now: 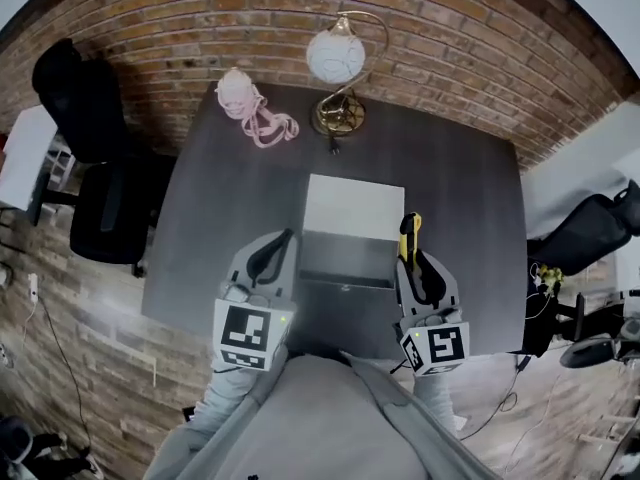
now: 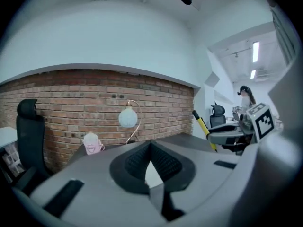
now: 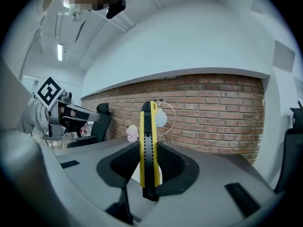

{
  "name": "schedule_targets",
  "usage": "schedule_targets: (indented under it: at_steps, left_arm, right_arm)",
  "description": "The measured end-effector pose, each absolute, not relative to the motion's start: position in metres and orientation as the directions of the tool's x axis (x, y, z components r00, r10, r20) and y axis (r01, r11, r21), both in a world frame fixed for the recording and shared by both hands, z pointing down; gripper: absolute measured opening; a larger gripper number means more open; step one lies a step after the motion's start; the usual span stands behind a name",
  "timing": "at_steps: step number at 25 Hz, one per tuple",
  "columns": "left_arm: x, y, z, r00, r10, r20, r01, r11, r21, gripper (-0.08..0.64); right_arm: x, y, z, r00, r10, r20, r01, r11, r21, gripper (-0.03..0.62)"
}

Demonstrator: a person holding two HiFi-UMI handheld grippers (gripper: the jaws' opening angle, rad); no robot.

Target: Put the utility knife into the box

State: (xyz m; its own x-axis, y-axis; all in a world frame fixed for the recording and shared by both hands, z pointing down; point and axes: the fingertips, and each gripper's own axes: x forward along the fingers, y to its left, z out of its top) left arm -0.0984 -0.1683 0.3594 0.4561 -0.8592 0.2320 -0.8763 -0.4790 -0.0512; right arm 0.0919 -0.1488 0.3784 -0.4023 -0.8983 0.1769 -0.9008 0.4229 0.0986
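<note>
Half done: your right gripper (image 1: pixel 412 258) clamps the knife (image 1: pixel 408 230) at the box's (image 1: pixel 354 206) three o'clock; left gripper (image 1: pixel 285 241) closed, empty.

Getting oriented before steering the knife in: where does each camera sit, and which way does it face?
Head view: on the person's head, steeply down at the table, box, left gripper, right gripper, torso.
Left gripper view: on the left gripper, along its shut jaws toward the brick wall.
Right gripper view: on the right gripper, along jaws clamping the utility knife, same wall.
Shared: both gripper views show the lamp.
</note>
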Motion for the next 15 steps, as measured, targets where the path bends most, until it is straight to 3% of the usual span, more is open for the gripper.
schedule_targets:
  at_steps: [15]
  left_arm:
    - [-0.067, -0.169, 0.372, 0.558, -0.789, 0.257, -0.811, -0.584, -0.029, 0.02]
  right_arm:
    - [0.102, -0.131, 0.382, -0.35, -0.915, 0.201, -0.919, 0.377, 0.116, 0.127]
